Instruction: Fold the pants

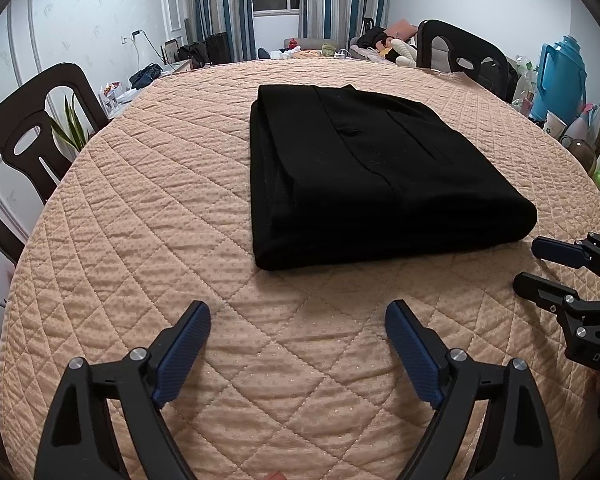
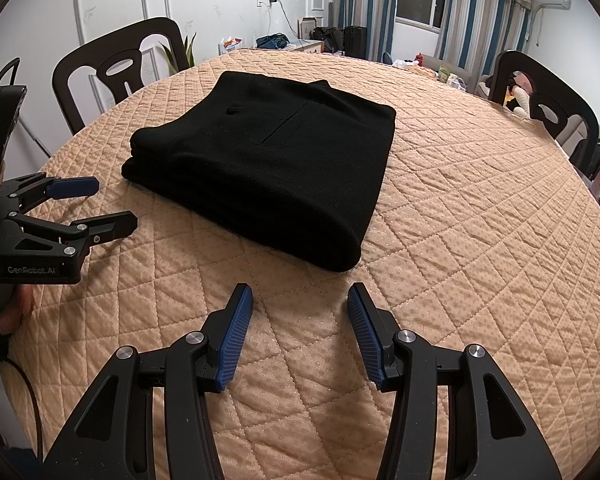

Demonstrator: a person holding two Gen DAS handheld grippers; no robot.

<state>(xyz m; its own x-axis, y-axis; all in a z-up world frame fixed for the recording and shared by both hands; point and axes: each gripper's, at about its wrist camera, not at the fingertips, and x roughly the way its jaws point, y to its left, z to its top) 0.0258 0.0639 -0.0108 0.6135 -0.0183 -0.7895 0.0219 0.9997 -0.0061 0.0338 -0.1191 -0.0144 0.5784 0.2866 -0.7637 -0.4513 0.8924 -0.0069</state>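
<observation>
Black pants [image 1: 364, 184] folded in a stack, centre frame on quilted worktop [image 1: 140, 240]. Left tongs [image 1: 298, 322] released, empty, bottom of frame. Right tongs [image 2: 300, 300] released, empty, just short of pants.

Left gripper [image 1: 298, 314] tilted downward, jaws spread wide with nothing between the blue ribbed pads [image 1: 182, 354], fingertips hanging just above the surface. Right gripper [image 2: 300, 296] at a similar downward tilt just beside it, jaws likewise apart and empty, its blue pads [image 2: 236, 340] facing each other across a clear gap. Seen from the right wrist, bare fingers [image 2: 14, 308] of the person's left hand wrapped around the left gripper's handle, a cable trailing below it.
</observation>
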